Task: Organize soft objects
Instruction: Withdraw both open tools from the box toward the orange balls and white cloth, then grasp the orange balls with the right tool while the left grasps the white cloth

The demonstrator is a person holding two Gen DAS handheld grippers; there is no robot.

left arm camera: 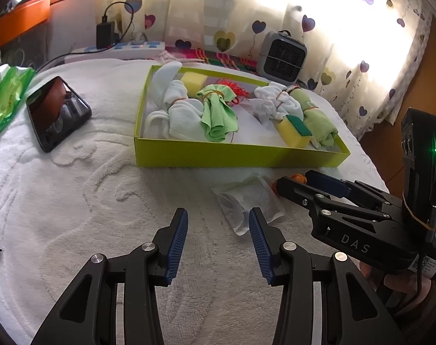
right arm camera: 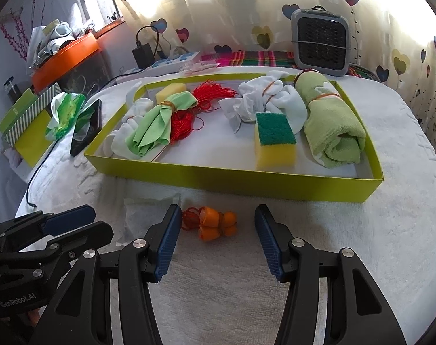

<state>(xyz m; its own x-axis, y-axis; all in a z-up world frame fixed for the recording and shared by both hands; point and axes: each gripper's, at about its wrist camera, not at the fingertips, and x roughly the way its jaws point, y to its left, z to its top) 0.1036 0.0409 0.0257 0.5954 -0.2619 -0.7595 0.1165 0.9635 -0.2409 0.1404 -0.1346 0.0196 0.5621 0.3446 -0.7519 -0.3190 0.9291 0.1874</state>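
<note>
From the left wrist camera, the left gripper (left arm camera: 218,241) hangs over the white embossed towel-like cover (left arm camera: 74,201) with its blue-padded fingers (left arm camera: 177,244) spread wide and nothing between them. Just ahead of the right finger lies a small clear plastic packet with pale contents (left arm camera: 246,198), flat on the cover. Beyond it sits the shallow lime-green cardboard tray (left arm camera: 232,155), holding a pale blue-white cloth bundle tied with a band (left arm camera: 180,115), a light green cloth tied in the middle (left arm camera: 218,112), a crumpled white cloth bundle (left arm camera: 275,103), a yellow sponge with a dark green scouring face (left arm camera: 294,129) and a rolled green towel (left arm camera: 318,120). A black smartphone (left arm camera: 58,112) lies on the cover, left of the tray and apart from it. The right gripper (left arm camera: 310,182) enters from the right, tips close to a small orange item (mostly hidden here). In the right wrist camera, the right gripper (right arm camera: 216,244) is likewise spread wide and holds nothing; a small bunch of orange soft pieces with an orange cord (right arm camera: 215,222) rests on the cover between its fingers, nearer the left one, just in front of the tray's near wall (right arm camera: 246,184). A tangle of red thread (right arm camera: 200,103) shows inside the tray beside the light green cloth. A grey box-shaped fan heater (right arm camera: 320,43) stands behind the tray against the heart-printed curtain (right arm camera: 246,5).
</note>
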